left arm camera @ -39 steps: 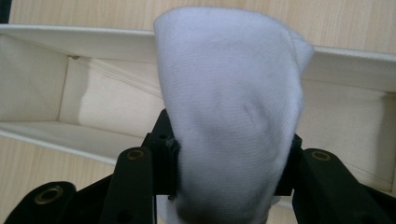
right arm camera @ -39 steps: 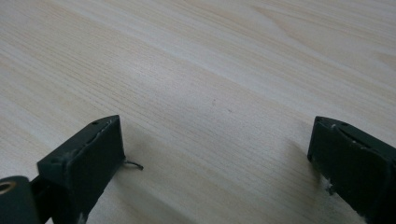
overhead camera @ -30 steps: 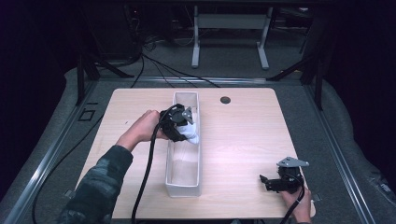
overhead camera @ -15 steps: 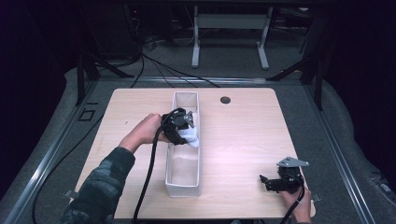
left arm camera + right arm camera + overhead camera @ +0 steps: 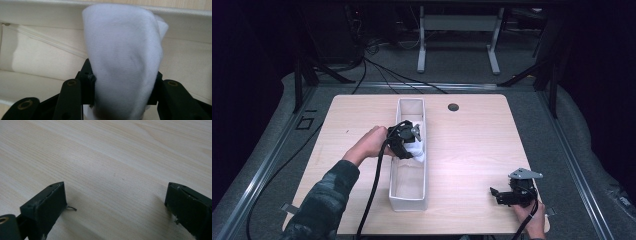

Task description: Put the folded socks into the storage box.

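Note:
A long white fabric bin (image 5: 408,199) lies lengthwise in the middle of the wooden table (image 5: 472,145). My left gripper (image 5: 411,143) hovers over the bin's left wall, shut on a rolled white cloth (image 5: 417,151) that hangs into the bin. In the left gripper view the cloth (image 5: 122,55) bulges up from between the black jaws, with the bin's inner wall (image 5: 37,57) behind it. My right gripper (image 5: 497,194) rests at the table's front right corner, open, with only bare wood (image 5: 112,157) between its fingers (image 5: 47,205).
A small dark round hole (image 5: 453,107) sits in the table near the far edge. A black cable (image 5: 374,190) trails from the left gripper toward the front edge. Grey floor and metal stand legs (image 5: 457,45) lie beyond the table.
My left gripper has drifted slightly toward the front along the bin, still holding the white cloth. The right gripper has not moved.

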The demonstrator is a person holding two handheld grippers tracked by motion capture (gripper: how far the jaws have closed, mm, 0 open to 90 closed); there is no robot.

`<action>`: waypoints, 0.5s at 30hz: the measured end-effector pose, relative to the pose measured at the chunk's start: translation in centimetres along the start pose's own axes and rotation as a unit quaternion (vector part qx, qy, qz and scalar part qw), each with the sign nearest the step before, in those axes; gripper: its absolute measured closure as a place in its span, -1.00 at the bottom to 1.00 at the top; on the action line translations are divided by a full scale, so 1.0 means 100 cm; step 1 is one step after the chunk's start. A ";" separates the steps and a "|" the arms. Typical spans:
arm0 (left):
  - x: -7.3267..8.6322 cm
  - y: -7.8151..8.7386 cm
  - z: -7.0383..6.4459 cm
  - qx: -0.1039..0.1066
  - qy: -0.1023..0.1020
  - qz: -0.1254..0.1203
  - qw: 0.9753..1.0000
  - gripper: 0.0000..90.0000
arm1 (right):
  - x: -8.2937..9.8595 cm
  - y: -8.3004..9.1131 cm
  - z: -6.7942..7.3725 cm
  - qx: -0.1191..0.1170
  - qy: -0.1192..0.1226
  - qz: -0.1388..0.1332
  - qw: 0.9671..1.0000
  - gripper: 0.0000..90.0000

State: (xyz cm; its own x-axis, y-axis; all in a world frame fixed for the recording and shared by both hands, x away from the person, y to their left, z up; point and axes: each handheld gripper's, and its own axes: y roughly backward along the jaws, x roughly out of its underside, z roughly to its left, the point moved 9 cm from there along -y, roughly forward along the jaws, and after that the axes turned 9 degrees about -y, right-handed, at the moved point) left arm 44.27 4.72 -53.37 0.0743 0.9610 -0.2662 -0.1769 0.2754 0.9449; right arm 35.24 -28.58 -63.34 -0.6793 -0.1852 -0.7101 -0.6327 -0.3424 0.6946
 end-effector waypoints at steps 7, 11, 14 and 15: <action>0.000 -0.009 -0.001 0.006 0.002 0.004 1.000 0.22 | 0.000 0.000 0.000 0.000 0.001 0.000 1.000 -0.93; -0.001 -0.013 -0.001 0.010 0.000 0.007 1.000 0.22 | 0.000 0.000 0.000 0.000 0.001 0.000 1.000 -0.93; -0.002 -0.017 -0.002 0.013 -0.001 0.011 1.000 0.21 | 0.000 0.000 0.000 0.000 0.001 0.000 1.000 -0.93; -0.002 -0.017 -0.002 0.013 -0.001 0.011 1.000 0.21 | 0.000 0.000 0.000 0.000 0.001 0.000 1.000 -0.92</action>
State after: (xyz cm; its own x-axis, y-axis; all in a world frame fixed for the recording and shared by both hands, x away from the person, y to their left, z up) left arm 44.40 4.07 -54.93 0.0723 0.9671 -0.2441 -0.1526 0.2525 0.9555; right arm 35.24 -28.59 -63.33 -0.6781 -0.1872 -0.7107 -0.6327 -0.3433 0.6941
